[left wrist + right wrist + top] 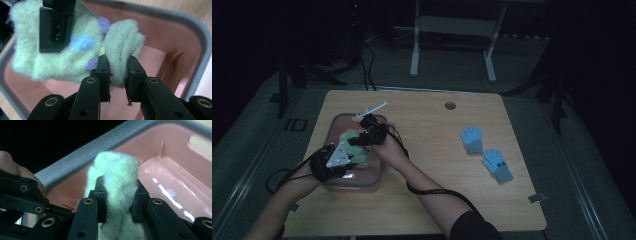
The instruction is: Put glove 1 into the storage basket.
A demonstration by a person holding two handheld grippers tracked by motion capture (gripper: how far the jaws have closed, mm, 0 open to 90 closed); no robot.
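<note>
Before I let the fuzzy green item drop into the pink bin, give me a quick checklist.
1. Left tongs shut on the green fuzzy item: ok.
2. Right tongs shut on the same item: ok.
3. Item over the pink bin, inside its grey rim: ok.
4. Bin floor below free of other things: ok where visible.
5. Item touching the bin floor: cannot tell.
6. Blue gloves away from the bin: ok.

The bin (332, 131) stood at the table's (422, 200) left side, with two gloves (486, 152) lying well right of the bin.
</note>
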